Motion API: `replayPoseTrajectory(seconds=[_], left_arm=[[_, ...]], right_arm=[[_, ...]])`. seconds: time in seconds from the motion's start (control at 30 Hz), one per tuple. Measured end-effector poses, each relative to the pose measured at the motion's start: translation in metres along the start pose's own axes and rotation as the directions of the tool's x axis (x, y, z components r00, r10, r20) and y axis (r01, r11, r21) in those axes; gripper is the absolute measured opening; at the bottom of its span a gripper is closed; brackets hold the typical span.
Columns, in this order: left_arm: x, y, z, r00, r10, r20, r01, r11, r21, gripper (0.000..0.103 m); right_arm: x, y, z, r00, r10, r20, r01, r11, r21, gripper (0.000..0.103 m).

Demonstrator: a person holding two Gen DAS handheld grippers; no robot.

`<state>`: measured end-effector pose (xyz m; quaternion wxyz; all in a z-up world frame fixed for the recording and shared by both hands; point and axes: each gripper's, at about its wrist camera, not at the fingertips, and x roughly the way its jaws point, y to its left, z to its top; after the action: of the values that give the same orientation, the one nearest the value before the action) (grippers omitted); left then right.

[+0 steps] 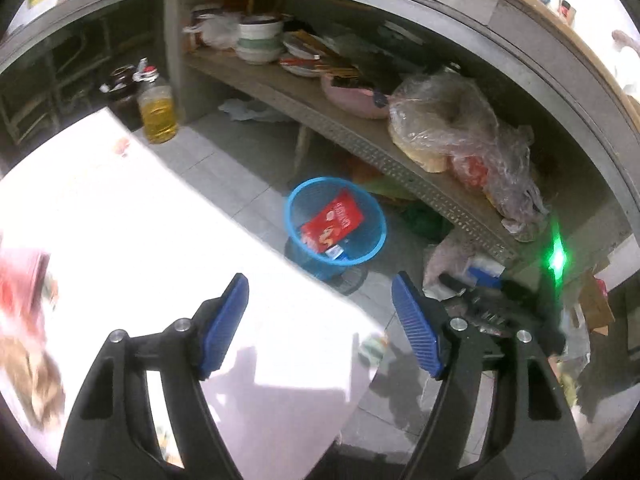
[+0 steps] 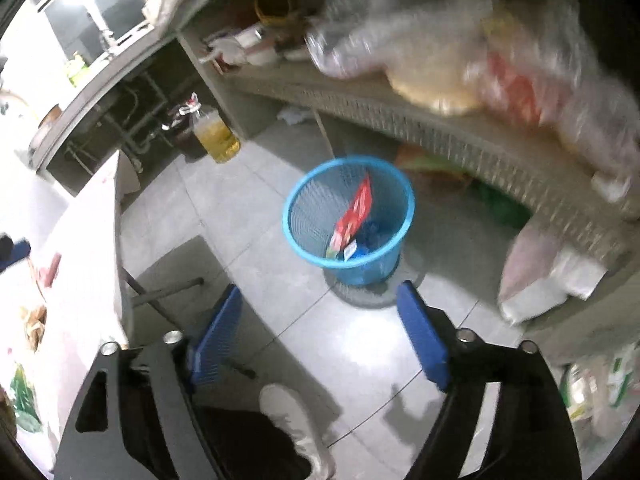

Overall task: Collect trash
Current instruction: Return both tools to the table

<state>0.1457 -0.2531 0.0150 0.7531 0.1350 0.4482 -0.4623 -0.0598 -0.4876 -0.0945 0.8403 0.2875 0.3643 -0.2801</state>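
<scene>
Left gripper [image 1: 320,308]: jaws wide apart, nothing between the 2 blue pads; lower middle of the left view, over the desk's right edge.
Right gripper [image 2: 320,312]: jaws spread wide, empty; lower middle of the right view, over bare floor.
Bin [image 1: 374,216] [image 2: 406,196]: blue mesh basket on the floor, middle of both views, near the shelf's front edge.
Red packet [image 1: 332,220] [image 2: 354,212]: trash inside the bin, leaning on its wall; white writing on it, too blurred to read.
Small wrapper [image 1: 335,253] [image 2: 350,251]: blue and white, at the bin's bottom beside the packet; print unreadable.
Desk [image 1: 160,240] [image 2: 88,240]: white, sunlit, left side of both views; its edge runs diagonally toward the lower right in the left view.
Desk trash [image 1: 24,280]: blurred red and brown pieces at the far left edge; no label readable.
Oil bottle [image 1: 157,114] [image 2: 216,136]: yellow liquid, on the floor at upper left, well apart from the bin.
Shelf [image 1: 360,136] [image 2: 440,128]: perforated front edge, curving from upper middle to right; holds bowls and plastic bags [image 1: 460,128].
Floor [image 1: 240,168] [image 2: 224,208]: grey tiles, open between desk edge, bin and bottle.
Shoe [image 2: 292,412]: white, lower middle of the right view, on the floor.
</scene>
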Motion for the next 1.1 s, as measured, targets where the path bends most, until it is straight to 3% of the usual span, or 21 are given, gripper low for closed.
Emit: replayPoseTrajectory(seconds=[0.1, 0.23, 0.4, 0.5, 0.6, 0.77, 0.87, 1.0, 1.1], left_arm=[[-0.018, 0.007, -0.019, 1.0, -0.011, 0.011, 0.011, 1.0, -0.029, 0.08], [-0.044, 0.008, -0.041, 0.998, -0.045, 0.053, 0.047, 0.998, -0.038, 0.084], [-0.077, 0.004, -0.062, 0.99, 0.024, 0.136, -0.02, 0.999, -0.029, 0.09], [-0.099, 0.006, -0.076, 0.979, 0.06, 0.197, -0.052, 0.998, -0.043, 0.091], [-0.115, 0.014, -0.092, 0.97, 0.071, 0.231, -0.053, 0.995, -0.081, 0.093], [-0.146, 0.035, -0.126, 0.951, 0.128, 0.281, -0.079, 0.981, -0.178, 0.095], [-0.161, 0.05, -0.15, 0.941, 0.163, 0.297, -0.094, 0.968, -0.233, 0.095], [-0.178, 0.069, -0.179, 0.925, 0.209, 0.316, -0.11, 0.946, -0.305, 0.094], [-0.192, 0.082, -0.199, 0.902, 0.25, 0.352, -0.122, 0.93, -0.348, 0.094]], right_arm=[[-0.031, 0.018, 0.006, 0.998, -0.023, 0.053, 0.025, 0.999, -0.041, 0.09], [-0.06, 0.04, 0.01, 0.995, -0.021, 0.102, 0.029, 0.997, -0.075, 0.096], [-0.088, 0.062, 0.009, 0.991, -0.052, 0.127, 0.061, 0.995, -0.072, 0.096], [-0.101, 0.078, 0.002, 0.986, -0.073, 0.151, 0.093, 0.987, -0.13, 0.096], [-0.112, 0.104, -0.008, 0.971, -0.136, 0.198, 0.183, 0.952, -0.243, 0.096], [-0.131, 0.141, -0.024, 0.958, -0.11, 0.264, 0.204, 0.91, -0.362, 0.096], [-0.136, 0.162, -0.033, 0.959, -0.048, 0.28, 0.166, 0.894, -0.417, 0.096], [-0.136, 0.19, -0.041, 0.974, 0.107, 0.198, 0.005, 0.871, -0.492, 0.096], [-0.138, 0.206, -0.046, 0.969, 0.201, 0.147, -0.103, 0.86, -0.499, 0.096]])
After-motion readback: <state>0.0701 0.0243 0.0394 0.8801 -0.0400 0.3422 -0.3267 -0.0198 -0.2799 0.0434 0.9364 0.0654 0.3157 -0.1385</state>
